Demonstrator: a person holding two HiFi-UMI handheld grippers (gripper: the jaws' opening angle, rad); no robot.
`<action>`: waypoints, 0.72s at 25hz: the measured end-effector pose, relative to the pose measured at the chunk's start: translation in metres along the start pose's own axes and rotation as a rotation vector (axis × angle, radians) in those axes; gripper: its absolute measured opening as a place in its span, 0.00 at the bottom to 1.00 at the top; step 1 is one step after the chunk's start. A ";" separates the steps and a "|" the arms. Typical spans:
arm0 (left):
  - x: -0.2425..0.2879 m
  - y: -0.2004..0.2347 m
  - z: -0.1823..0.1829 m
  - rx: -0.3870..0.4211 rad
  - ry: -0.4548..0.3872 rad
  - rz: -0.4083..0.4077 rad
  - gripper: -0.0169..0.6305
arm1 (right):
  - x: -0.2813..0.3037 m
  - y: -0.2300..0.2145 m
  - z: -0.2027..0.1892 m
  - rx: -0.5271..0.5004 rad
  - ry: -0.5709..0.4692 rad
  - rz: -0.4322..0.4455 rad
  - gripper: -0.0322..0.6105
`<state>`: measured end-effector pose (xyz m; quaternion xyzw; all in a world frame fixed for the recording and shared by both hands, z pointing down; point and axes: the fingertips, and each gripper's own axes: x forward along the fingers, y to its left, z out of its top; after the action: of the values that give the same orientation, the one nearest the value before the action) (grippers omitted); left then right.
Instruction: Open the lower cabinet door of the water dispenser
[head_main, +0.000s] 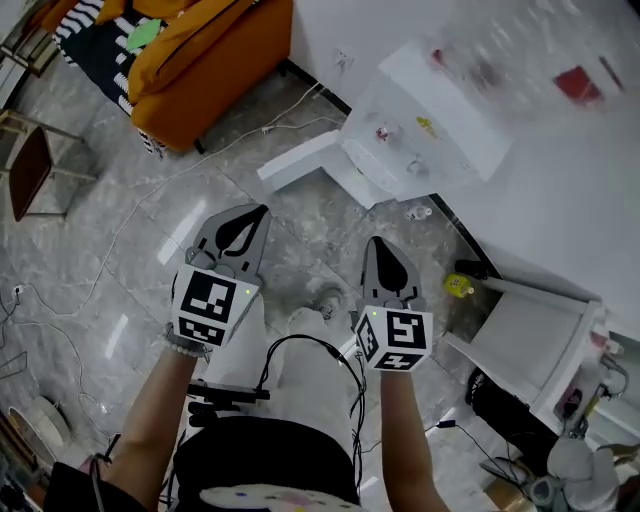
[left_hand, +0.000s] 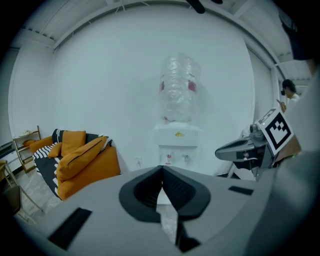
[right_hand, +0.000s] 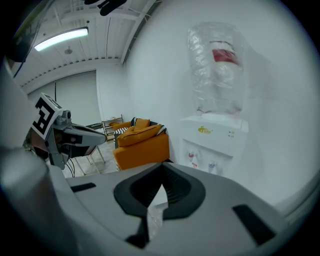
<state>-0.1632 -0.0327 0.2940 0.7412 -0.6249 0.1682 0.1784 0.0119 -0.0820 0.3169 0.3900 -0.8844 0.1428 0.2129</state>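
Observation:
The white water dispenser (head_main: 420, 130) stands against the wall, with a clear bottle (head_main: 480, 60) on top. A white door panel (head_main: 300, 160) juts out from its lower front toward the left, standing open. My left gripper (head_main: 262, 210) and right gripper (head_main: 378, 243) hang side by side short of it, both shut and empty, touching nothing. In the left gripper view, the shut left gripper (left_hand: 161, 169) points at the dispenser (left_hand: 178, 142), and the right gripper (left_hand: 222, 150) shows at the right. In the right gripper view, the shut right gripper (right_hand: 162, 167) hides the lower part of the dispenser (right_hand: 210, 142).
An orange sofa (head_main: 200, 60) stands at the back left, a brown chair (head_main: 30, 170) at the left edge. A white rack (head_main: 540, 340) is at the right, with a yellow thing (head_main: 458, 285) on the floor beside it. Cables (head_main: 120, 240) trail over the grey marble floor.

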 end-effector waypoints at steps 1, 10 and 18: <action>-0.005 -0.001 0.006 -0.001 -0.007 0.002 0.05 | -0.004 0.001 0.004 -0.002 -0.005 -0.003 0.05; -0.036 -0.012 0.044 0.026 -0.052 -0.038 0.05 | -0.034 0.015 0.036 -0.039 -0.042 0.001 0.05; -0.056 -0.007 0.069 0.044 -0.096 -0.044 0.05 | -0.054 0.022 0.055 -0.063 -0.070 0.000 0.05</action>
<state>-0.1636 -0.0156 0.2062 0.7658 -0.6124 0.1421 0.1357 0.0137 -0.0564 0.2406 0.3880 -0.8953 0.1013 0.1939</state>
